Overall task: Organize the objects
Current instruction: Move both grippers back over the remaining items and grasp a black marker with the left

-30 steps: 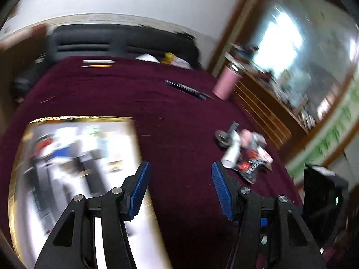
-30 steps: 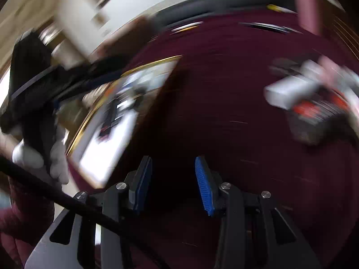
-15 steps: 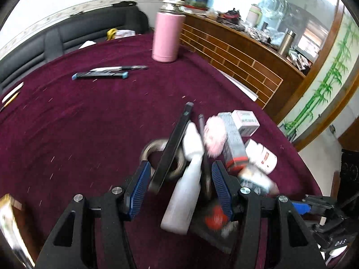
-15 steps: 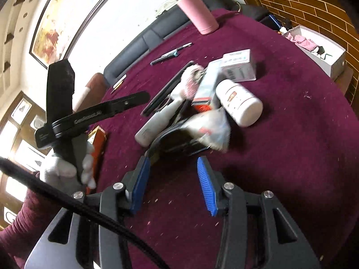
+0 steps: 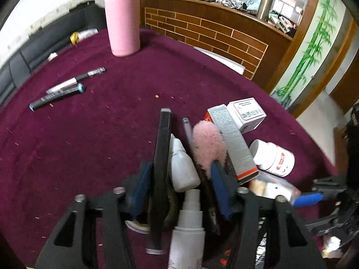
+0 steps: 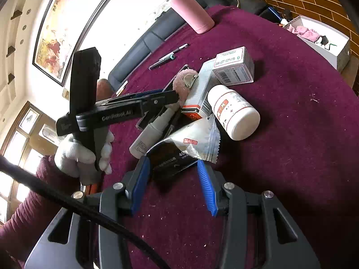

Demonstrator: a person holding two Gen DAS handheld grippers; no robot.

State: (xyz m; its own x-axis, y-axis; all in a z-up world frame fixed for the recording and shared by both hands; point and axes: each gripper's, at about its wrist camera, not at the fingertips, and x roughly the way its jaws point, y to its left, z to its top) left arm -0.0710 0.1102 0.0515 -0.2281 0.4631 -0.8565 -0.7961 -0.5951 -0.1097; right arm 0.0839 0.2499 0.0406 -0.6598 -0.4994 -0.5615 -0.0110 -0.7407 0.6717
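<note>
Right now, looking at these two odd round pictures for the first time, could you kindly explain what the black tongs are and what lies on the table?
They are hand-held grippers with blue pads, one per hand, each carrying a fisheye camera looking along its fingers. In the left view, the left gripper is closing around a black flat bar and a white dropper bottle. In the right view, the right gripper hovers open before a foil sachet. On the maroon tablecloth also lie a white pill bottle, small cartons, pens and a pink flask.
</note>
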